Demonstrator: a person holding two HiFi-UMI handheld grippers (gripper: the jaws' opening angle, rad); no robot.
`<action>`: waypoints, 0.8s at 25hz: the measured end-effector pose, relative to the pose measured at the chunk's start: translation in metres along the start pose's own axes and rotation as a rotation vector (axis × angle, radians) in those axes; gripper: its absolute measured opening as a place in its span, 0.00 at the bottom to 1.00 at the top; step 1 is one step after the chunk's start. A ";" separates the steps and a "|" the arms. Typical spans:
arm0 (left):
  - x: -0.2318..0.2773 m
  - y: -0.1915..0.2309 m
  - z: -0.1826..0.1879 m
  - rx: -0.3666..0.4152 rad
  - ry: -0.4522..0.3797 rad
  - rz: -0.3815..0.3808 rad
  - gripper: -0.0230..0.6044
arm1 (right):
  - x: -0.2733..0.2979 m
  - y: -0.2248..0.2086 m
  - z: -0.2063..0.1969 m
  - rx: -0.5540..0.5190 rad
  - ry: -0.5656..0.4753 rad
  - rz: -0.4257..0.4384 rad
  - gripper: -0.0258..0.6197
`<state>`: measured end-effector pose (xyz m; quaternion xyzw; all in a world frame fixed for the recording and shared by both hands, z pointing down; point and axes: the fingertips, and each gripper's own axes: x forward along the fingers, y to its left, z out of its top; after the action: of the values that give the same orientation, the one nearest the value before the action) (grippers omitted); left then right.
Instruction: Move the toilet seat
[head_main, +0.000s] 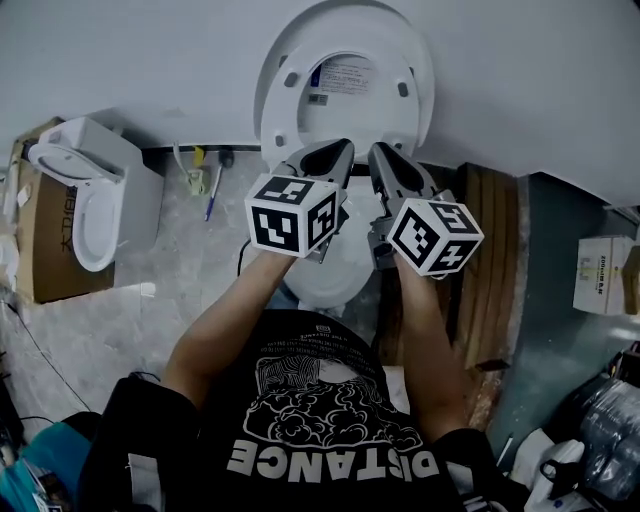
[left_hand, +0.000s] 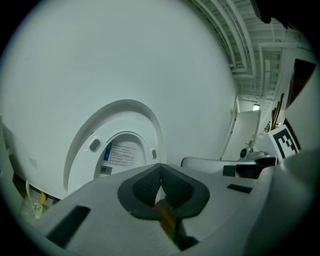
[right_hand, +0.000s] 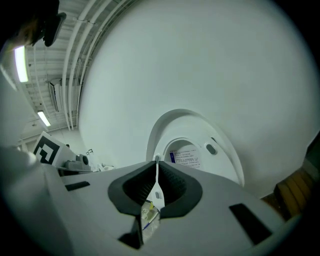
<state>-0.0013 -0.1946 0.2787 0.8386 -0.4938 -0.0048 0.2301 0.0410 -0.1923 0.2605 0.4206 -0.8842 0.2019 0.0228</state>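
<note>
Head view: your left hand-held gripper (head_main: 343, 150) and right hand-held gripper (head_main: 380, 152) both have jaws together and empty, just short of the white oval plastic toilet seat (head_main: 284, 104), which stands upright against the wall. To lower it, you'd likely open one and clamp the rim.

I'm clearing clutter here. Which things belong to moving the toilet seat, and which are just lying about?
For the job: toilet seat, raised; toilet bowl; left gripper; right gripper.
Lying about: second toilet at left; wooden boards; cardboard box at right.
</note>
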 end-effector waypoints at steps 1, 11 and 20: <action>-0.004 -0.004 -0.003 0.012 0.001 0.008 0.06 | -0.004 0.002 -0.002 -0.015 0.004 0.001 0.08; -0.031 -0.022 -0.026 0.123 0.003 0.081 0.06 | -0.029 0.023 -0.031 -0.214 0.066 -0.021 0.07; -0.043 -0.060 -0.036 0.194 -0.010 0.111 0.06 | -0.067 0.022 -0.035 -0.250 0.064 -0.010 0.07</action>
<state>0.0346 -0.1207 0.2775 0.8283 -0.5386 0.0516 0.1454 0.0626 -0.1177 0.2706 0.4121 -0.8992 0.1035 0.1042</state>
